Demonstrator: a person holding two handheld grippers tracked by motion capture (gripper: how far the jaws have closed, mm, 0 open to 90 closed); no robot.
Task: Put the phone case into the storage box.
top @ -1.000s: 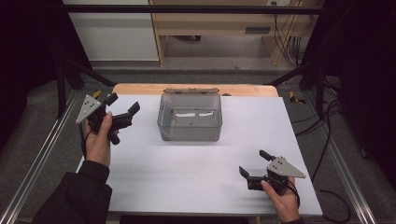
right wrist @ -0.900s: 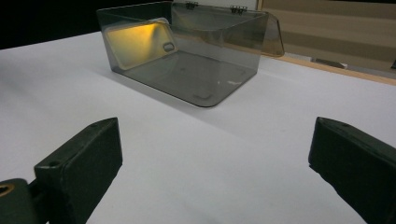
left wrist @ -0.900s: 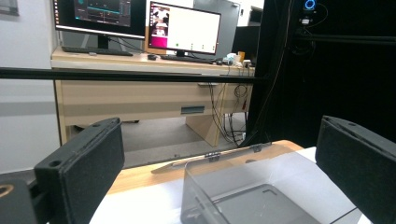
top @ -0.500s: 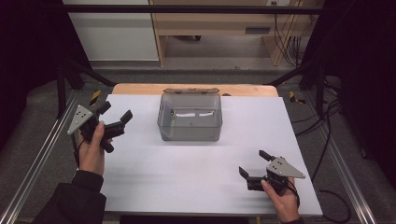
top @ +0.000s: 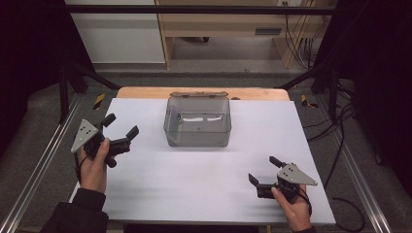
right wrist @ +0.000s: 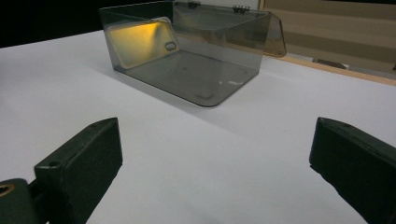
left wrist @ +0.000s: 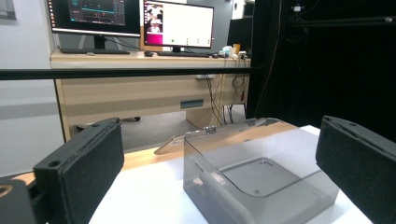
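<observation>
A smoky clear plastic box (top: pixel 198 121) with its hinged lid folded back stands at the middle rear of the white table (top: pixel 194 184). It looks empty in the left gripper view (left wrist: pixel 261 175) and the right gripper view (right wrist: pixel 196 56). My left gripper (top: pixel 120 125) is open above the table's left edge, left of the box, with nothing between its jaws. At the front right my right gripper (top: pixel 265 171) rests low over the table, open and holding nothing. Its jaws point toward the box.
A wooden strip (top: pixel 145 92) borders the table's far edge. Metal rails (top: pixel 39 170) run along both sides. A desk with monitors (left wrist: pixel 177 23) stands beyond the table. Cables (top: pixel 340 121) hang at the right.
My left gripper has moved down and toward the person, from beside the box's far left corner to the table's left edge. The right gripper has stayed put.
</observation>
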